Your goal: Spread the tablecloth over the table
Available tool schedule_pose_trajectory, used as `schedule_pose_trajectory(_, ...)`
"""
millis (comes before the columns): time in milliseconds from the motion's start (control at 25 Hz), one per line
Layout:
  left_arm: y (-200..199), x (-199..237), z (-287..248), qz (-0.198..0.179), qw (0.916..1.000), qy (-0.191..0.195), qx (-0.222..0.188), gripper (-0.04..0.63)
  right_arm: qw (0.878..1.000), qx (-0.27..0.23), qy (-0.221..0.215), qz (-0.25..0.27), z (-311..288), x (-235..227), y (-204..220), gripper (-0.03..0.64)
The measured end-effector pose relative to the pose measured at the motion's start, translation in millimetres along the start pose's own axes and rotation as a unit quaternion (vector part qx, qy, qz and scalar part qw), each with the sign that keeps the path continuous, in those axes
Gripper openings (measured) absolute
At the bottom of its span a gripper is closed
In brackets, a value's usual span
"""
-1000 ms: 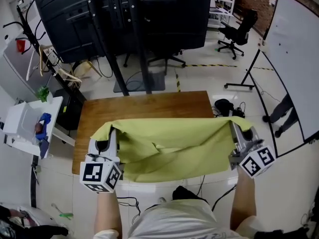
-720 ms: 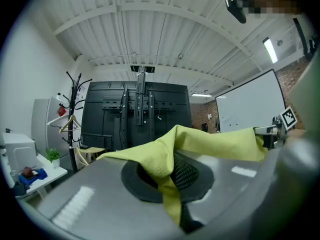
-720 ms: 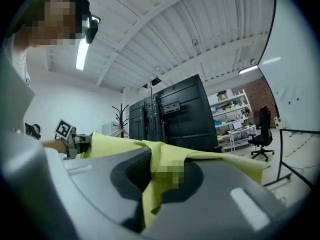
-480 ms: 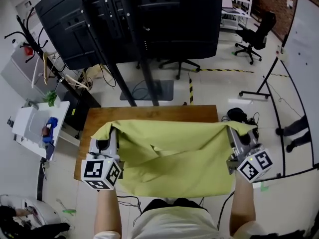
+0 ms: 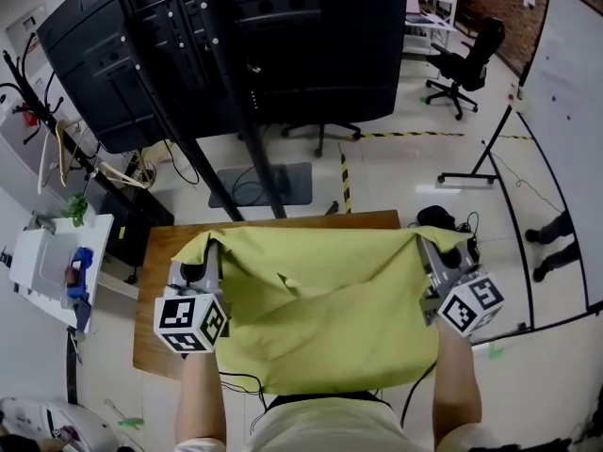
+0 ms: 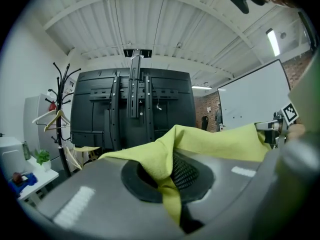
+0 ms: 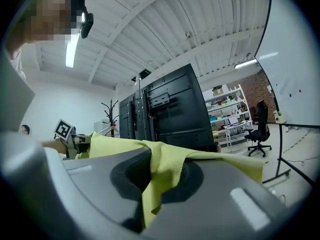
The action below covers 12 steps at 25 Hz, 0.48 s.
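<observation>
Spreading step: tablecloth held stretched above desk, far edge strip bare.
Corners are clamped in left gripper and right gripper; next, cloth likely to be carried to far corners and lowered flat.

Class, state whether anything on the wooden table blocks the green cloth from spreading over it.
Nothing visible does. The exposed wood of the table is bare; the left claw and right claw grip the tablecloth corners.

The tablecloth is plain yellow-green. The tabletop is brown wood grain. The grey left claw and right claw carry black-and-white square markers. The floor tape is striped yellow and black.
</observation>
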State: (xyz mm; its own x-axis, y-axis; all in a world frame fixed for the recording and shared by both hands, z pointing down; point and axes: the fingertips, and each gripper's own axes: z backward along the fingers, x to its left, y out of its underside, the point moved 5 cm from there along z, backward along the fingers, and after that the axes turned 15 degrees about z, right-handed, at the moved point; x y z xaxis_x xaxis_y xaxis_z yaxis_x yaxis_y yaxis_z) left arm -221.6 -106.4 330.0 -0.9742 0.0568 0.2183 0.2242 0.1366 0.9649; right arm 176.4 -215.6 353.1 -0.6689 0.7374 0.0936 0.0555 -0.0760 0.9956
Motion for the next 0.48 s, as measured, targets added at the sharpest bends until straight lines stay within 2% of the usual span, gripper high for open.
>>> schedule_pose_trajectory(280,24,36,-67,0.011,0.9992,0.022,0.030,0.006,0.998,0.049,0.039,-0.004,-49,-13,29,0.012)
schedule_pose_trajectory(480,46,60,-103,0.018,0.9989,0.003,0.043,0.006,0.997,0.073,0.035,-0.015,-91,-23,52,0.012)
